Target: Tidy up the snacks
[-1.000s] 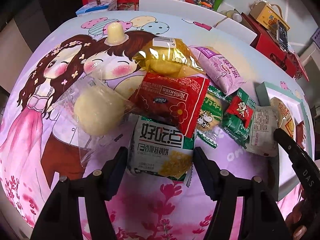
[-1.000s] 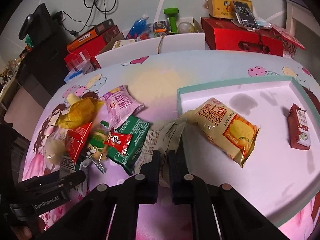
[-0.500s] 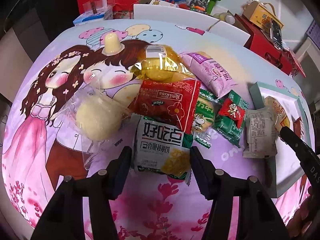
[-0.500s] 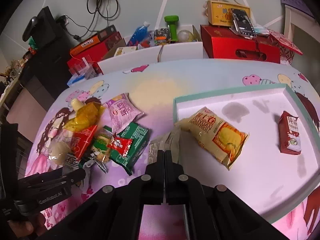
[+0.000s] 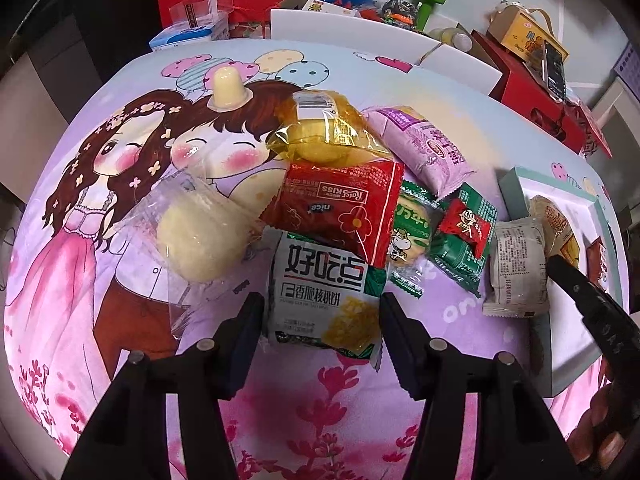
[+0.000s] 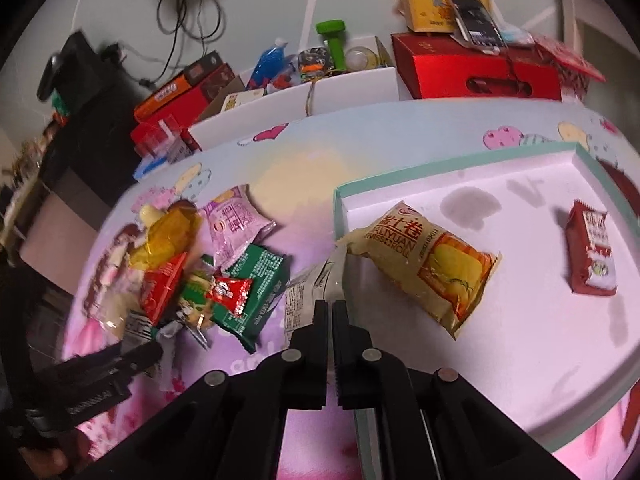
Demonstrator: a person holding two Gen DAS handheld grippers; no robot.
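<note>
The jaws of the left gripper [image 5: 322,320] stand on either side of the near end of a white-and-green snack packet [image 5: 324,292], their pads right at its edges and apparently pressing it, while the jaws of the right gripper [image 6: 332,316] are closed together on the near edge of a pale grey printed packet [image 6: 308,296]. That grey packet lies across the left rim of the shallow teal-edged tray [image 6: 440,160], partly on the cartoon-printed cloth of the bench [image 5: 120,240] and partly over the tray's wall. Inside the tray a yellow Swiss-roll packet [image 6: 424,260] lies near the left rim, its end touching the grey packet, and a small dark-red packet [image 6: 592,252] sits well apart toward the right rim. The other snacks are heaped toward the left side of the bench: a red packet [image 5: 340,208] overlaps the far end of the white-and-green one, with a clear yellow bag [image 5: 324,136] beyond it, a lilac packet [image 5: 420,148] to the right, a bun in clear wrap [image 5: 196,240] to the left, and a green packet [image 5: 460,248] with a small red sachet [image 5: 464,224] lying on it. A pale jelly cup [image 5: 226,88] stands alone toward the far edge.
</note>
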